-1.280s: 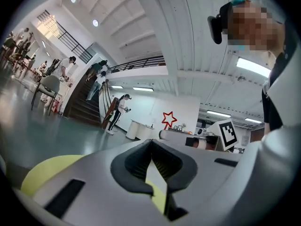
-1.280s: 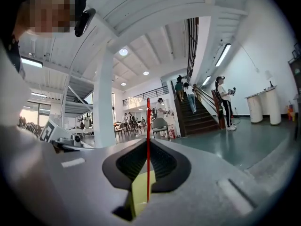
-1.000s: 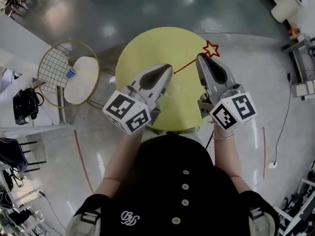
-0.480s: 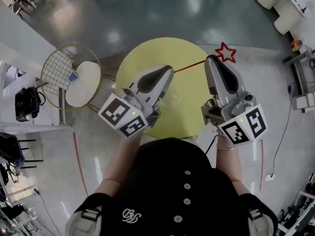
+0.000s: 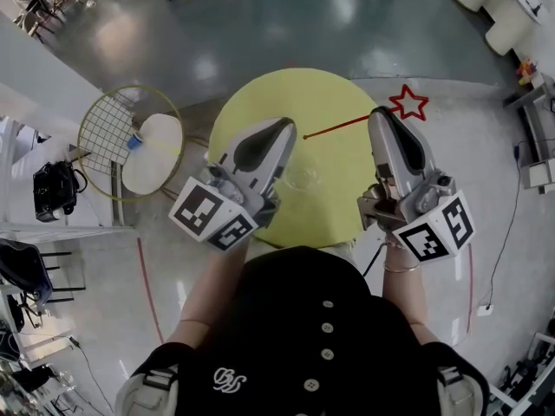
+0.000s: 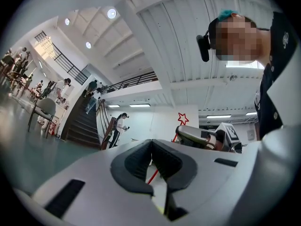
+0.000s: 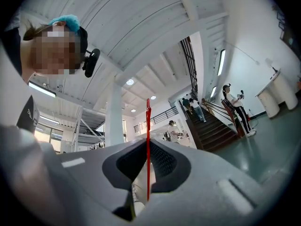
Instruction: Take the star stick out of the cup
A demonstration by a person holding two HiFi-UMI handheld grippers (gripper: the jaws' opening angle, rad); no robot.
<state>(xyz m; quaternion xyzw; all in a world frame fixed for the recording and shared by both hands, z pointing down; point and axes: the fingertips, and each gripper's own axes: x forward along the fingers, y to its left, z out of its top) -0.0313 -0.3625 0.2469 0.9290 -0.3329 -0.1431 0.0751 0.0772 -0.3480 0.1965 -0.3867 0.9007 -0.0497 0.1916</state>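
A thin red star stick (image 5: 347, 125) slants over the round yellow table (image 5: 260, 102), its outlined star (image 5: 409, 102) out past the table's right edge. My right gripper (image 5: 381, 115) is shut on the stick just below the star; in the right gripper view the stick (image 7: 147, 149) stands upright between the pads. The stick's lower end hangs free above the table. A clear cup (image 5: 302, 178), faint, stands on the table beside my left gripper (image 5: 284, 128). That gripper (image 6: 151, 142) is shut with nothing in it. The left gripper view shows the star (image 6: 182, 118) and the right gripper (image 6: 197, 135).
To the left of the table a badminton racket (image 5: 108, 133) and a shuttlecock (image 5: 130, 139) lie by a white round stool (image 5: 154, 152). A black bag (image 5: 54, 187) hangs on a rack at far left. White furniture (image 5: 503, 7) stands at top right. The person's torso fills the lower middle.
The right gripper has carried the star stick to the right and slightly nearer, so the star is now beyond the table's edge. The left gripper has barely moved.
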